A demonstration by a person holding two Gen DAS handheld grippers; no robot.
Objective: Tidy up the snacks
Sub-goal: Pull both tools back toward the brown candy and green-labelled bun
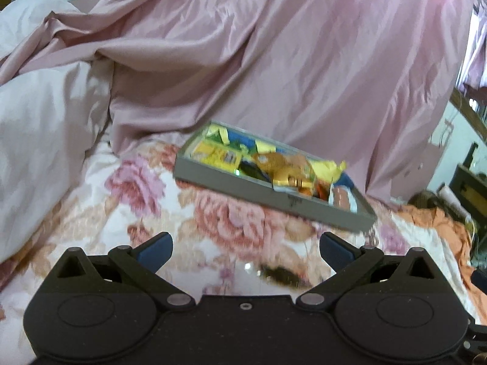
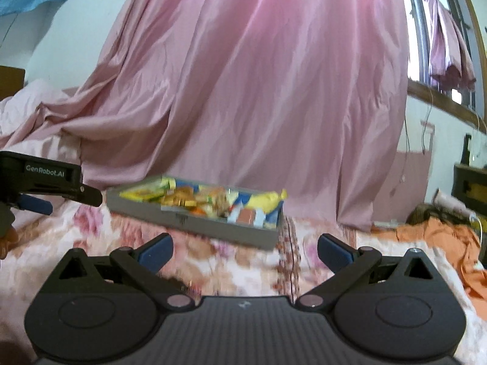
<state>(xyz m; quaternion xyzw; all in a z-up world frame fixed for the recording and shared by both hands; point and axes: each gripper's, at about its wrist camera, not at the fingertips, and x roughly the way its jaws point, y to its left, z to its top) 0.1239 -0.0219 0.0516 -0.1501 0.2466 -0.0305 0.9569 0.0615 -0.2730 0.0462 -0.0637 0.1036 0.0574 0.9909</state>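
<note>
on the far left of the right wrist view, the left gripper point(image 2: 45, 203) poked in from the side, above the flowery blanket point(image 2: 228, 267). in its own view its blue fingers point(image 1: 155, 251) were wide apart and held nothing. in the middle, the grey tray point(image 1: 268, 194) sat on the flowery blanket, well ahead of both tools. it was full of snacks point(image 1: 274, 164), a jumble of yellow, orange and blue packs. behind it hung a big pink sheet point(image 2: 258, 91). the right gripper point(image 2: 245, 252) was spread wide too, with nothing in it. on the right lay an orange cloth point(image 2: 441, 237).
</note>
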